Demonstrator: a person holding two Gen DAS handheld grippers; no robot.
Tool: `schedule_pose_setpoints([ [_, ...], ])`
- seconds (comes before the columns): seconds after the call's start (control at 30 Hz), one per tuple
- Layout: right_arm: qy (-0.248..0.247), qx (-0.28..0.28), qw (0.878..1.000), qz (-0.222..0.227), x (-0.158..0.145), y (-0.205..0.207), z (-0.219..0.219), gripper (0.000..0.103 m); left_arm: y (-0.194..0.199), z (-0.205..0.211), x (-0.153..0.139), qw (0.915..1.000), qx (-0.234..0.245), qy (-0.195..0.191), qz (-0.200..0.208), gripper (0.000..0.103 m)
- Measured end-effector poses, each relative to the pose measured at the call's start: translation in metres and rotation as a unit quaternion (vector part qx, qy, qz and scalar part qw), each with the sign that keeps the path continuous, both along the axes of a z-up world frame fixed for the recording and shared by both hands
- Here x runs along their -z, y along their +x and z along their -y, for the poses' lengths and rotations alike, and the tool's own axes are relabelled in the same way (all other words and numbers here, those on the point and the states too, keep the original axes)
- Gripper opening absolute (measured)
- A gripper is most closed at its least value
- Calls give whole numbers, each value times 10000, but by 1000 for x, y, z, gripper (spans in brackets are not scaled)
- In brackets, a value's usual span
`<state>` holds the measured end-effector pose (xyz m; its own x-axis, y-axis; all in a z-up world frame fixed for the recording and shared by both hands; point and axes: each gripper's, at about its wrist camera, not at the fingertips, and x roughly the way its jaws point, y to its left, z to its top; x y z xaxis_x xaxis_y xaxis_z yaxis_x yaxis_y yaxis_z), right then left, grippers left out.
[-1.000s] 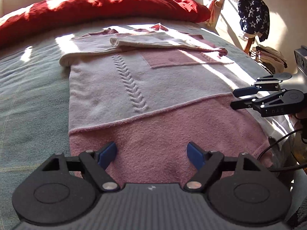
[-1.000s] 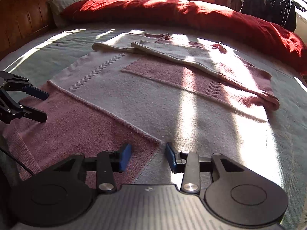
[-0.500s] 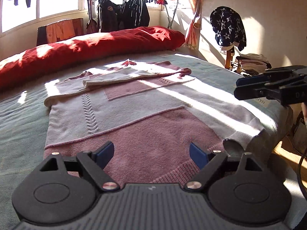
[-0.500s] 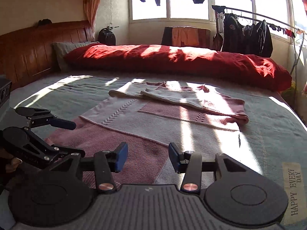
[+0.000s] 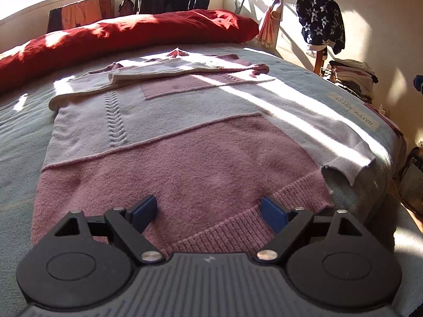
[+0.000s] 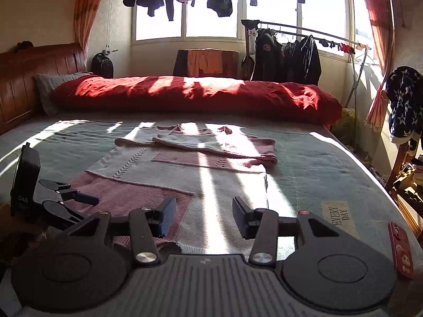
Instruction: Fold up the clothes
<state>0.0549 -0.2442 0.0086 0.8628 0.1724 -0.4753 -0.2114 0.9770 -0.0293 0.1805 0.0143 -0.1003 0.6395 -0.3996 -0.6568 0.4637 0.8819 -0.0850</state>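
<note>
With both the left gripper (image 5: 208,212) and right gripper (image 6: 203,218) spread wide and empty above the near hem of the pink-and-grey knitted sweater (image 5: 164,142) lying flat on the grey-green bedspread (image 6: 312,163), sleeves crossed at its far end, we risk pinching one knit layer and dragging it askew.

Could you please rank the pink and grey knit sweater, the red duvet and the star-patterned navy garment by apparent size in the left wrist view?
1. Pink and grey knit sweater, though nearness inflates it.
2. Red duvet.
3. Star-patterned navy garment.
</note>
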Motion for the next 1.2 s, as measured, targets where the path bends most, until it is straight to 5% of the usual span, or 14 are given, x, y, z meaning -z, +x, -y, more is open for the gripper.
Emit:
schedule_pose_setpoints([
  [0.3,-295,133,9994,137,-5,-14,-24,52,5,-9,1,9995,120,-288,-66,87],
  [0.77,24,-11,9999,141,9,23,-2,52,5,-10,-1,9996,-78,-105,-267,87],
  [1.2,-193,52,9998,8,29,35,25,51,5,-5,-5,9992,-132,73,-384,89],
])
